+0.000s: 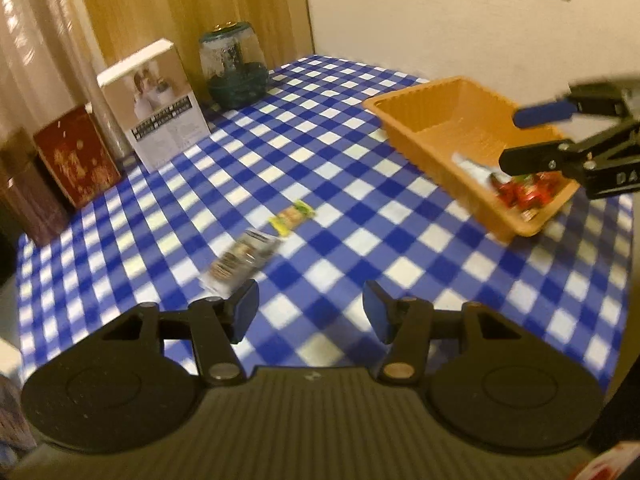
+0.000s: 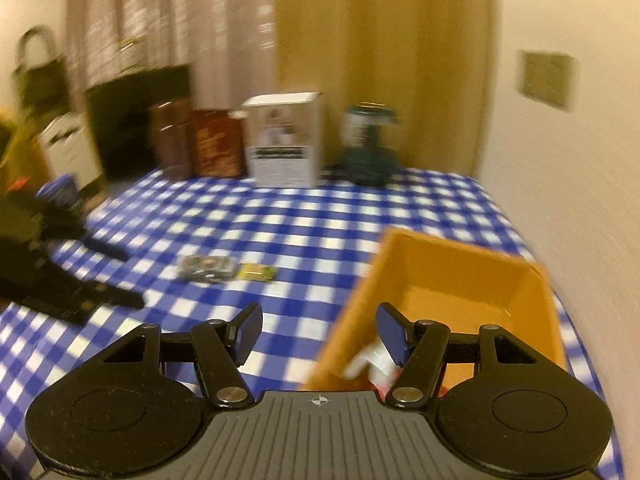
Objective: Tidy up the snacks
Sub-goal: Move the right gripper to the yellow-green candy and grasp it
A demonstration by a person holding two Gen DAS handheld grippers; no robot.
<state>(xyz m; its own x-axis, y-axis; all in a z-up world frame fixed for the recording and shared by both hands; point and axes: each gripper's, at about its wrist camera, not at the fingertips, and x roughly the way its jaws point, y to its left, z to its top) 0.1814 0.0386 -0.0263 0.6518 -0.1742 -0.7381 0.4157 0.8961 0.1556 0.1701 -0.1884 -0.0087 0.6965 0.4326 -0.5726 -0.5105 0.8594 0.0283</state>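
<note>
Left wrist view: left tool (image 1: 310, 312) jaws spread, nothing between the pads, only checked cloth under the gap. Counter (image 1: 320, 184) carries a blue-white checked cloth. Two snacks lie loose on it just ahead of the tool: a grey-silver packet (image 1: 243, 258), blurred, print unreadable, and a small yellow-green packet (image 1: 292, 218) touching or just beside its far end. Orange tray (image 1: 404, 128) sits to the right, near the wall. Inside its near end: red wrapped snacks (image 1: 528, 194) and a white packet (image 1: 472, 166). Right tool (image 1: 508, 140) hangs over the tray's near end, fingers apart, nothing pinched. Along the far left edge: brown tin (image 1: 24, 196), red box (image 1: 78, 158), white box (image 1: 154, 108), glass jar (image 1: 234, 66) with dark contents.

Right wrist view: heavy motion blur. Right tool (image 2: 318, 332) jaws spread, empty. Its right finger sits above the orange tray (image 2: 448, 276); a white packet (image 2: 368, 360) shows in the tray's near corner, partly hidden by that finger. Grey-silver packet (image 2: 206, 268) and yellow-green packet (image 2: 256, 272) lie side by side on the cloth, left of the tray, well apart from it. Left tool (image 2: 132, 278) enters from the left edge, fingers apart, nothing in them. Same boxes and jar (image 2: 368, 144) line the back of the counter (image 2: 300, 216).
</note>
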